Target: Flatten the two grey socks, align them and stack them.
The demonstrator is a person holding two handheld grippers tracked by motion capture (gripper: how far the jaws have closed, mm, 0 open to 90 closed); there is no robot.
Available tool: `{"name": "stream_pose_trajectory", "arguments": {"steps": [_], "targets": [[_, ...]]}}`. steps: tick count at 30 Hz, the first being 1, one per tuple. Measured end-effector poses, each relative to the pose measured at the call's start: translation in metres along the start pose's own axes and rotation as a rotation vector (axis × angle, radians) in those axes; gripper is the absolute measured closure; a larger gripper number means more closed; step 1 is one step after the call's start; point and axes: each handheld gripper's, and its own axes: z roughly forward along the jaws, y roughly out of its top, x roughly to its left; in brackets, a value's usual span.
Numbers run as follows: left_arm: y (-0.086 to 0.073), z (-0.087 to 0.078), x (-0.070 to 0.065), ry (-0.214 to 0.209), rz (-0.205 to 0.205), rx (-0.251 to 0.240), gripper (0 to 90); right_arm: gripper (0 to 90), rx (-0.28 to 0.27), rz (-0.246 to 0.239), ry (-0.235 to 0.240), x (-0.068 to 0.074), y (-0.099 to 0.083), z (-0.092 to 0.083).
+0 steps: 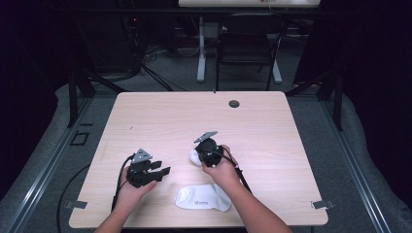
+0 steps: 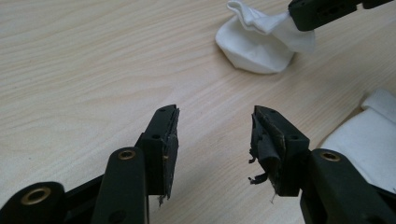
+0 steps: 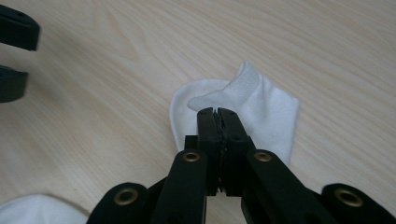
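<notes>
A small white sock [image 3: 261, 102] lies bunched on the light wooden table [image 1: 160, 116], with its ribbed cuff raised. My right gripper [image 3: 217, 114] is shut on that cuff, its jaws pressed together with fabric pinched at the tips. In the high view this gripper [image 1: 208, 151] sits over the sock [image 1: 195, 157] near the table's middle. A second white sock [image 1: 201, 198] lies flat near the front edge. My left gripper [image 2: 215, 116] stands open above bare wood, with nothing between its worn pads. From the high view it [image 1: 163, 171] is left of both socks.
A round cable hole [image 1: 234, 103] sits near the table's far edge. A black chair [image 1: 248, 43] and a desk leg [image 1: 200, 53] stand beyond it. Dark frame struts flank the table on both sides. Bare wood stretches across the far half and the right side.
</notes>
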Motion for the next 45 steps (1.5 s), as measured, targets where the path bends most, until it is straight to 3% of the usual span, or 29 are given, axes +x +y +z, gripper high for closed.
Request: {"name": "stream_pose_trajectory", "arguments": {"steps": [6,15,21,25,33,38,45], "targets": [[0.0,0.001,-0.001,-0.003,-0.001,0.001,51.5,89.4,-0.036,0.018,0.039,0.009,0.0,-0.011],[0.002,0.005,-0.005,0.007,0.009,0.009,50.9,89.4,-0.052,0.063,0.077,0.012,-0.003,-0.02],[0.01,0.016,-0.013,0.007,0.018,0.012,51.0,89.4,-0.065,0.08,0.095,0.013,-0.008,-0.023],[0.013,0.026,-0.019,0.004,0.003,0.004,51.0,89.4,-0.072,0.09,0.108,0.013,-0.01,-0.025],[0.012,0.04,-0.021,0.027,0.015,0.032,51.1,89.3,-0.091,0.088,0.122,0.016,-0.013,-0.031],[0.01,0.04,-0.021,0.047,0.052,0.036,52.8,89.3,-0.104,0.106,0.128,0.012,-0.016,-0.035],[0.006,0.041,-0.019,0.05,0.051,0.051,53.8,89.2,-0.119,0.141,0.123,0.003,-0.023,-0.04]]}}
